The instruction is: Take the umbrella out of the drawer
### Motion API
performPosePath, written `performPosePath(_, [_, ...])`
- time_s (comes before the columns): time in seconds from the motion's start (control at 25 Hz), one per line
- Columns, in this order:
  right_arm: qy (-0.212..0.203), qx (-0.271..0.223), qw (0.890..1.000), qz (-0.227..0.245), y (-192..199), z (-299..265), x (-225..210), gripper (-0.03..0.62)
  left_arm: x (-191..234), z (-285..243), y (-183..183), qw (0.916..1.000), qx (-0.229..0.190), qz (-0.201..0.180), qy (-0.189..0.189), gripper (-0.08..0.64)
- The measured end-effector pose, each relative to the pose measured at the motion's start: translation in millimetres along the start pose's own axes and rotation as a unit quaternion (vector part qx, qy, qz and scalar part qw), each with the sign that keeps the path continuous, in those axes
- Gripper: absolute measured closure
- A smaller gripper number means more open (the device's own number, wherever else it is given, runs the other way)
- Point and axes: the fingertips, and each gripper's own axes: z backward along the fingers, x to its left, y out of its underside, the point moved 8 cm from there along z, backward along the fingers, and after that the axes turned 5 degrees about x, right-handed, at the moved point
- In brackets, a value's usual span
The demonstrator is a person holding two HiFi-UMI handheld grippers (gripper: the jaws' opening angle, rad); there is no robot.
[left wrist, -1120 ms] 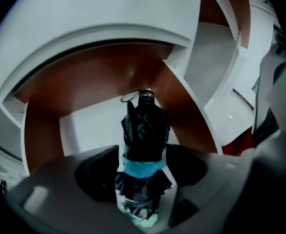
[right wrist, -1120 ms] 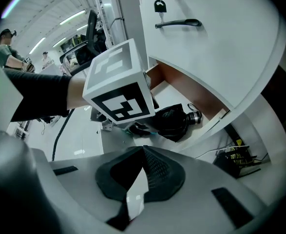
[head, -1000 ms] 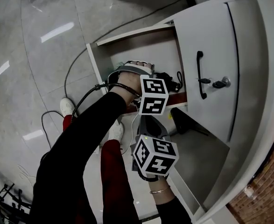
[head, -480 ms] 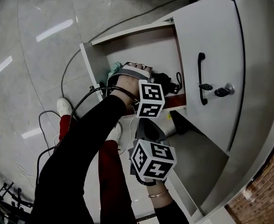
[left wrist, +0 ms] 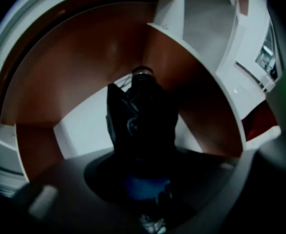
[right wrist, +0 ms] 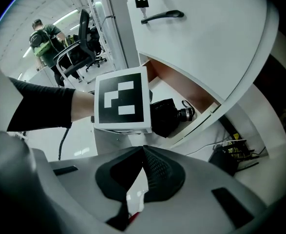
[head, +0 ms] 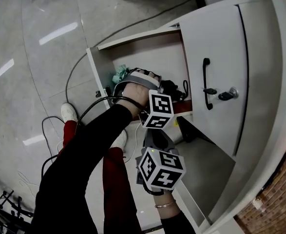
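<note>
A black folded umbrella (head: 174, 88) lies in the open white drawer (head: 100, 65) with its strap end toward the cabinet. My left gripper (head: 150, 82) reaches steeply down into the drawer. In the left gripper view the umbrella (left wrist: 143, 116) runs straight into the left gripper (left wrist: 145, 179). Its jaws have just been closing with the umbrella between them, but it is too dark there to see whether the pads press on it. My right gripper (head: 155, 130) hangs outside the drawer front, shut and empty (right wrist: 143, 152). From there the umbrella (right wrist: 169, 115) shows beyond the left gripper's marker cube.
A white cabinet door with a black handle (head: 206, 84) and a key (head: 225, 94) stands right of the drawer. A teal crumpled thing (head: 119, 74) lies at the drawer's left. Cables (head: 74, 72) and my shoes (head: 68, 112) are on the tiled floor. An office chair (right wrist: 77, 48) stands far off.
The left wrist has rolled, so its marker cube now sits tilted and a little lower over the drawer. The right gripper has stayed where it was.
</note>
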Motion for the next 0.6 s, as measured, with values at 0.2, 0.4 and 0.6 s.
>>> performPosePath(0.2, [0.0, -0.005, 1.0, -0.004, -0.3, 12.5, 2.1, 0.594, 6.9, 22.6, 4.5, 0.9997, 0.004, -0.018, -0.014, 0.339])
performPosePath(0.4, [0.003, -0.011, 1.0, -0.004, -0.7, 25.4, 1.0, 0.595, 12.9, 43.0, 9.6, 0.9985, 0.017, -0.043, -0.027, 0.337])
performPosePath(0.6, [0.009, -0.017, 1.0, -0.004, -3.2, 39.5, 0.8, 0.595, 13.9, 64.1, 12.1, 0.9973, 0.024, -0.062, -0.032, 0.337])
